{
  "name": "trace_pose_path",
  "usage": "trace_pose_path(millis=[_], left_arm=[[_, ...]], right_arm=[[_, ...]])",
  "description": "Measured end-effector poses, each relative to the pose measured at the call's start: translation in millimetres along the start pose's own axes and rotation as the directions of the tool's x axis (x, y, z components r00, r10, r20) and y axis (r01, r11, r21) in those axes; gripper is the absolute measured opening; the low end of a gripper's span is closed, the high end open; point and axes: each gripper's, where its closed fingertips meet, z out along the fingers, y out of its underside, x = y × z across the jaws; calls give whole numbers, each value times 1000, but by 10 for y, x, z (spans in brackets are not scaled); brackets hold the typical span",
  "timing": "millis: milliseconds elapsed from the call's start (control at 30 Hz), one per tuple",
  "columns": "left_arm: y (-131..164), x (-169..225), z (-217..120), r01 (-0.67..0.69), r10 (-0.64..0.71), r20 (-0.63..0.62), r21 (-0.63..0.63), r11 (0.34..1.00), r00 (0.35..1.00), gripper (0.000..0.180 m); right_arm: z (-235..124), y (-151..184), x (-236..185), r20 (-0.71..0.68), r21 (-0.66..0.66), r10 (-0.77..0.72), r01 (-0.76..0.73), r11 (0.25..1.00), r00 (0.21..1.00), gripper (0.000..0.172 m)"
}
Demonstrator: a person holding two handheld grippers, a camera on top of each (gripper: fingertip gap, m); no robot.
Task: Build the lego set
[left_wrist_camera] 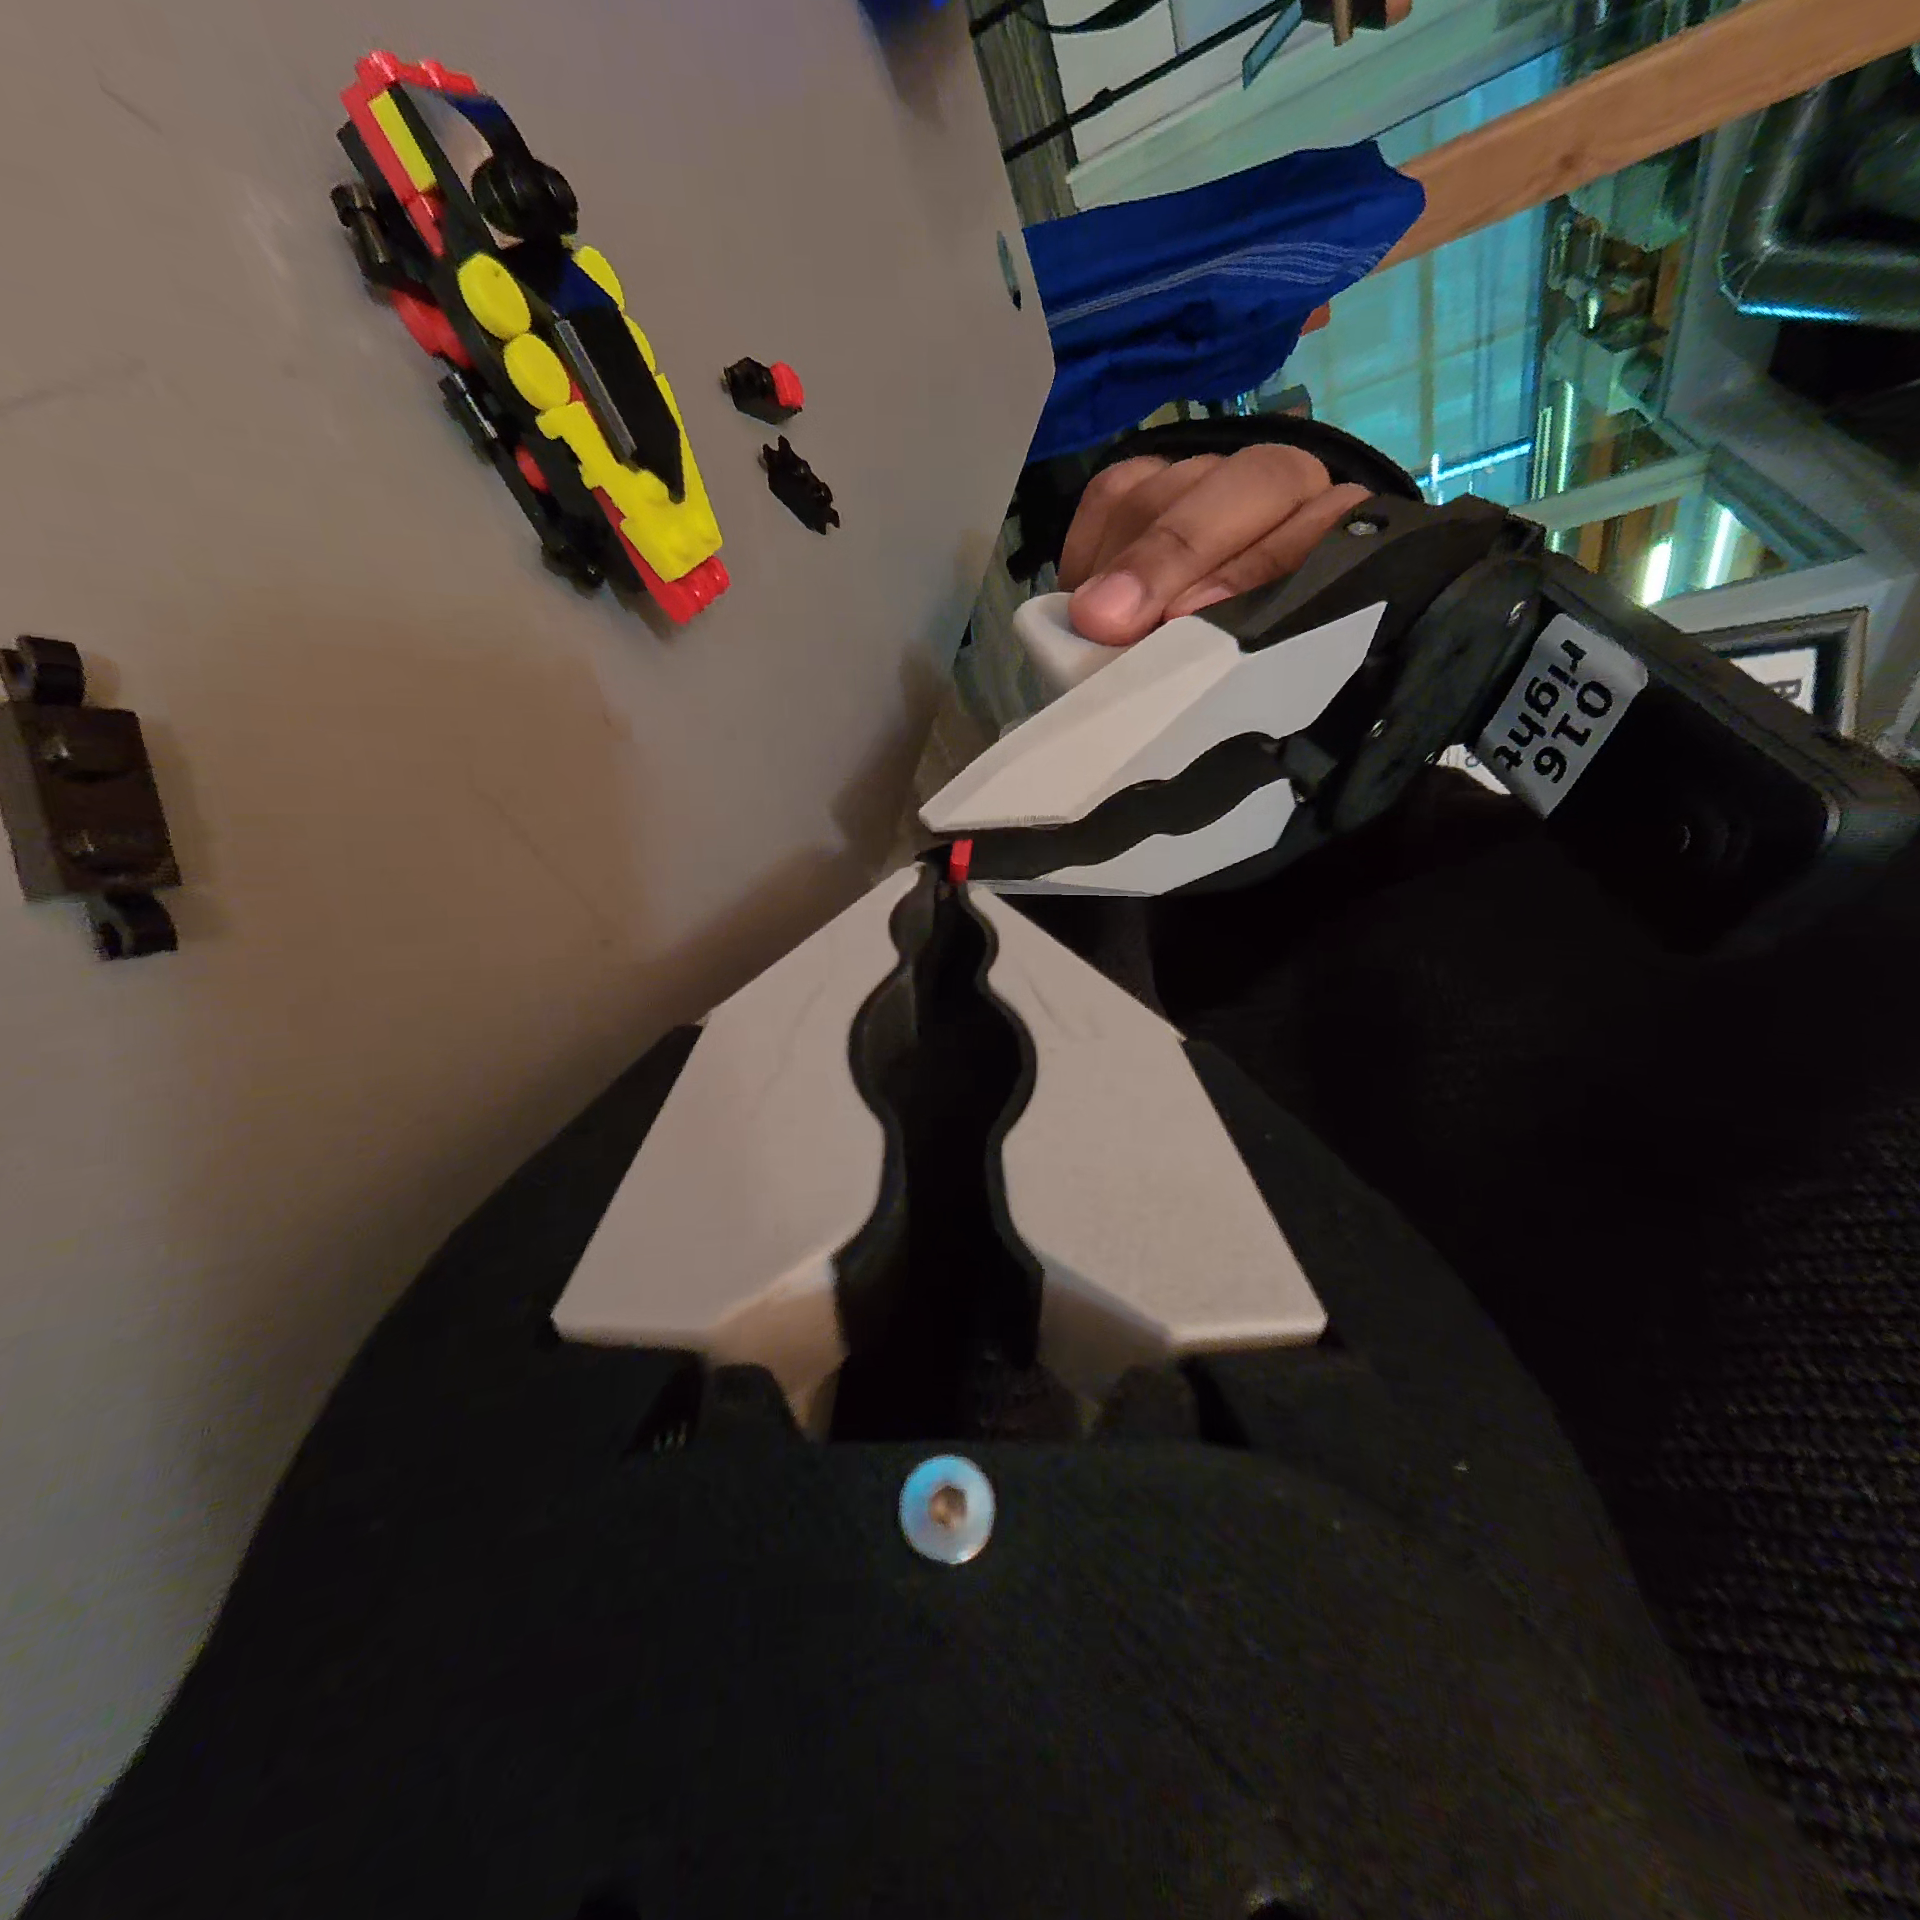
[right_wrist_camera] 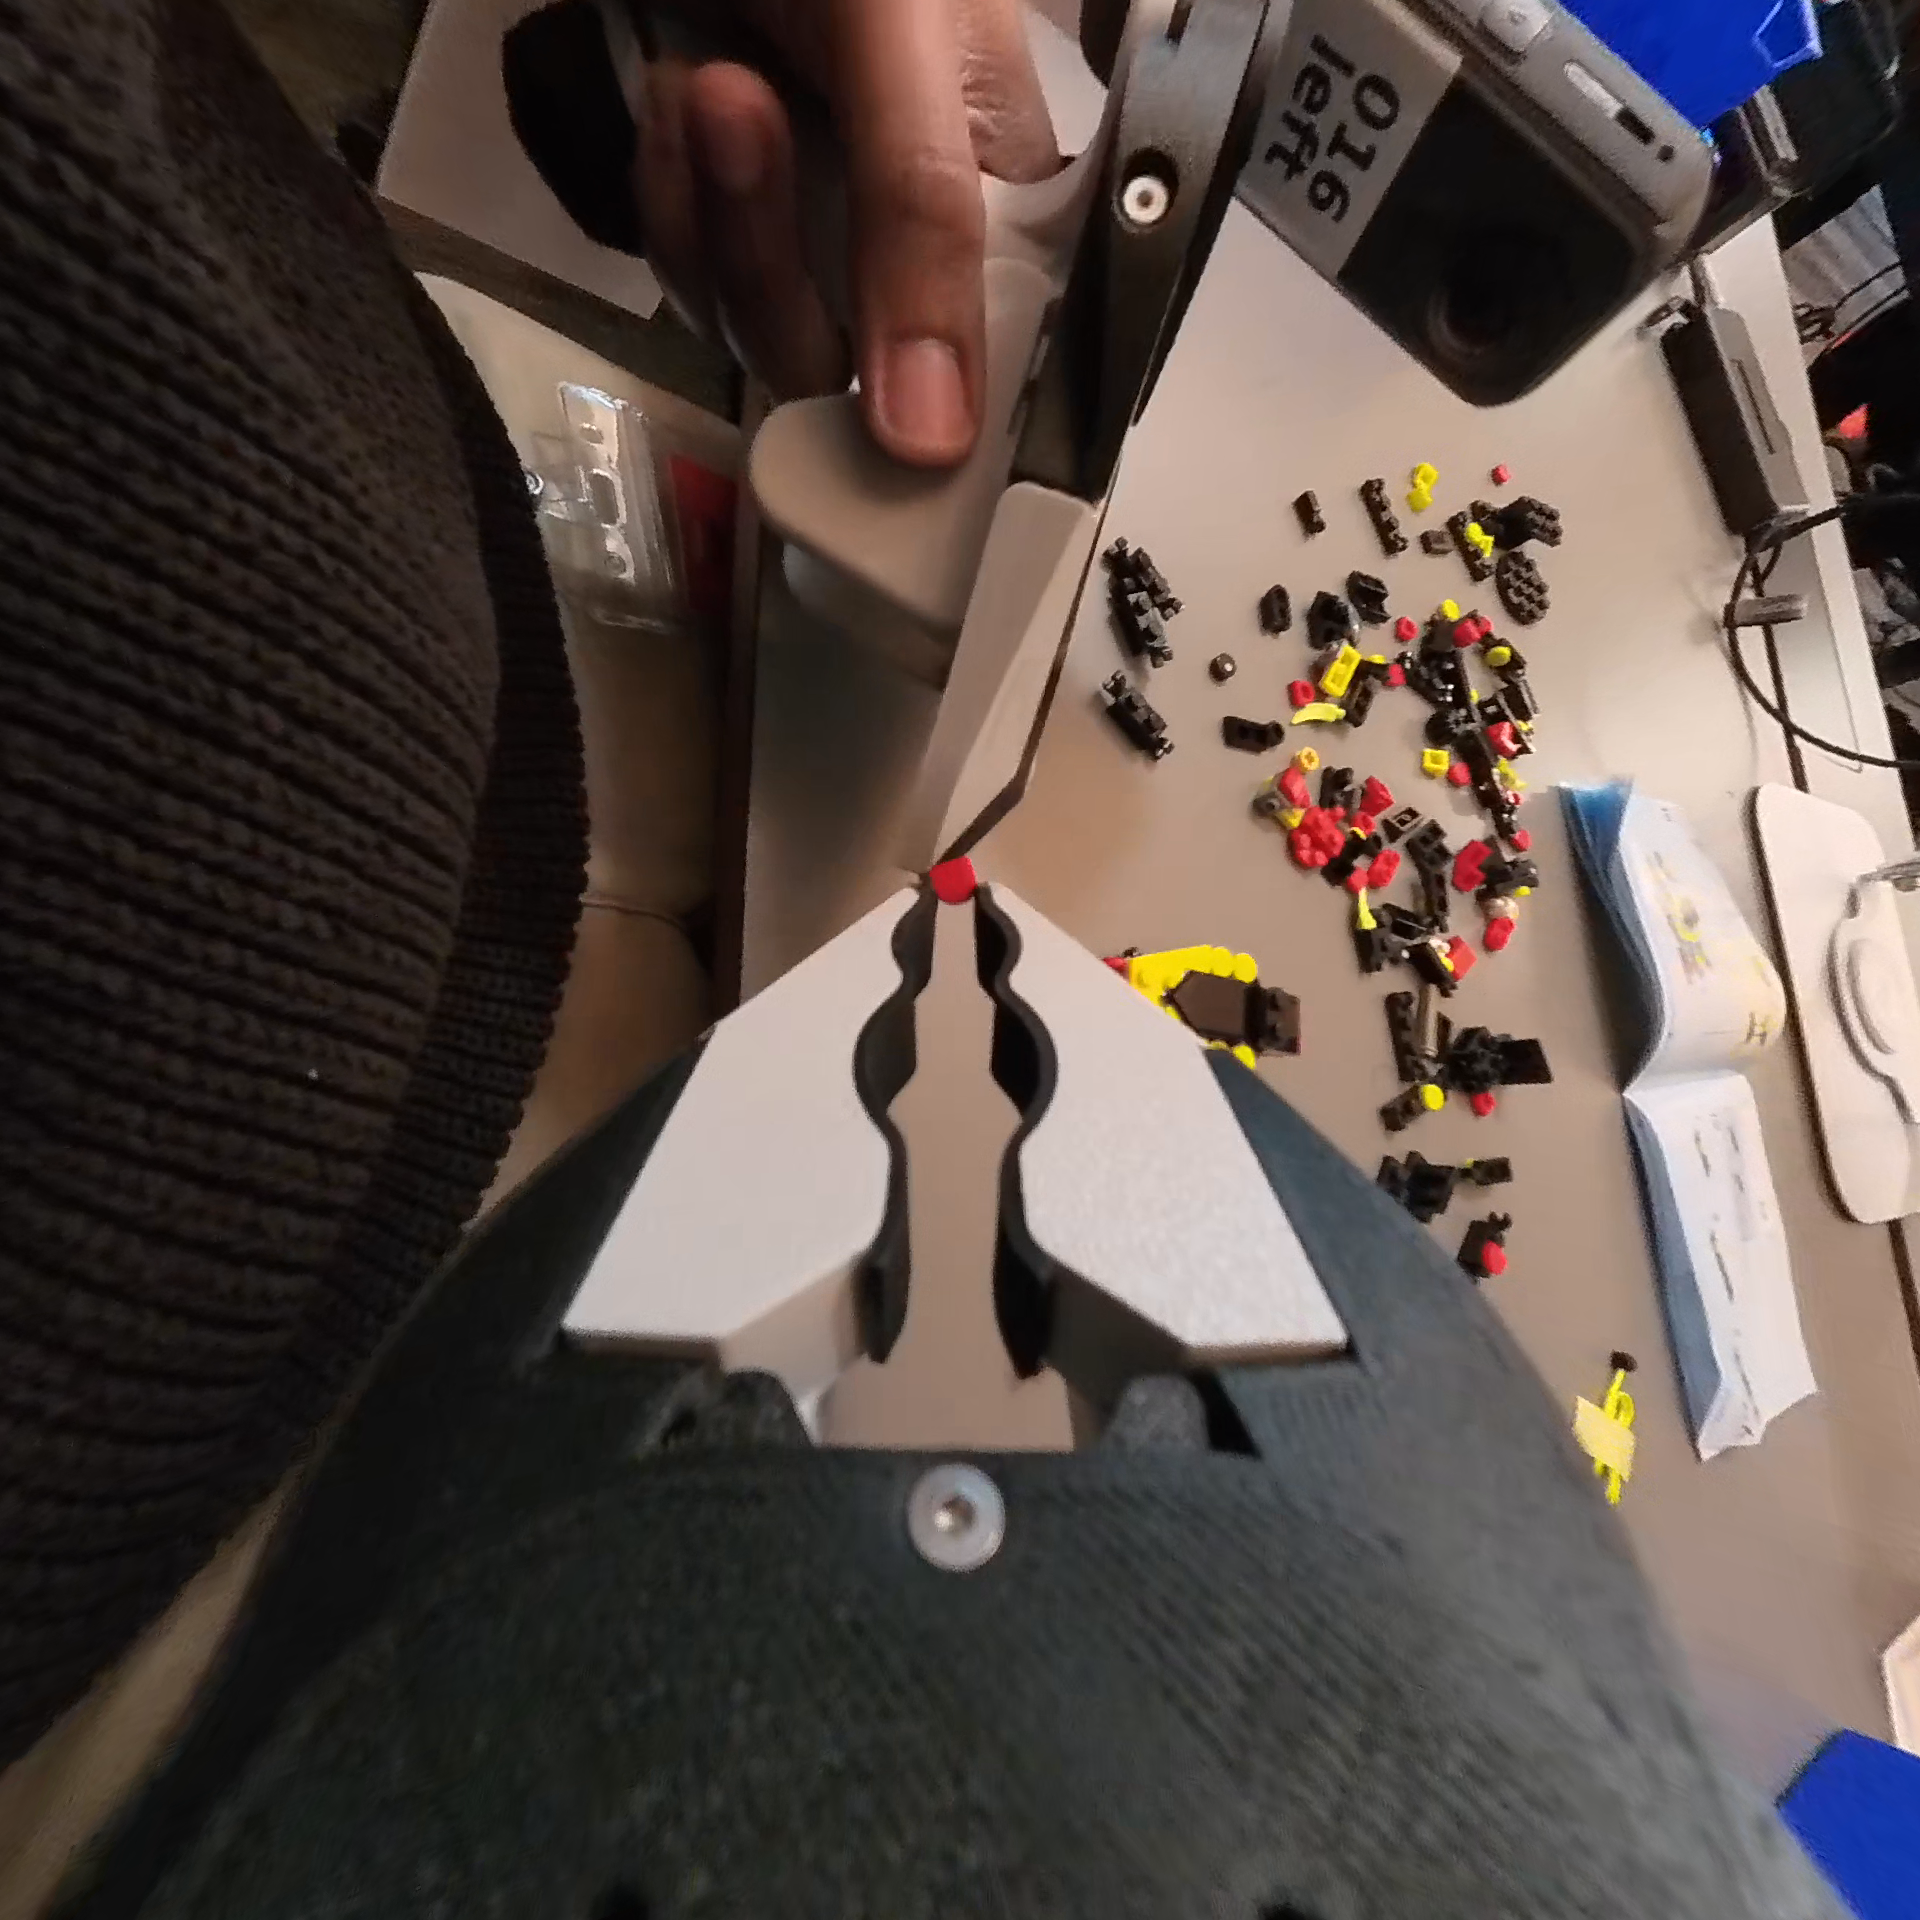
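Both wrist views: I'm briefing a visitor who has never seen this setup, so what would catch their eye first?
The two gripper tips meeting on one tiny red piece: the right gripper pinches it while the shut left gripper comes in at an angle. Next, the red, yellow and black brick model on the grey table, and the scattered loose bricks beside an open booklet.

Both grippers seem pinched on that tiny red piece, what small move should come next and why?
Probably ease the left gripper open: its fingers and the right gripper both pinch the same red stud, above the table, so one must let go.
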Motion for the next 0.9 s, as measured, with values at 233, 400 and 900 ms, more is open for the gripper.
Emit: trace_pose_path(millis=[233, 400, 900], left_arm=[[-21, 25, -3, 22, -22, -28, 14, 1000, 999, 0], [-49, 26, -15, 25, -24, -30, 32, 999, 999, 2], [-87, 72, -21, 45, -41, -73, 55, 997, 996, 2]], right_arm=[[-11, -4, 11, -2, 7, 14, -14, 1000, 1000, 6], [-24, -18, 39, -11, 20, 29, -29, 999, 1000, 6], [-58, -41, 65, 16, 52, 113, -114, 992, 993, 6]])
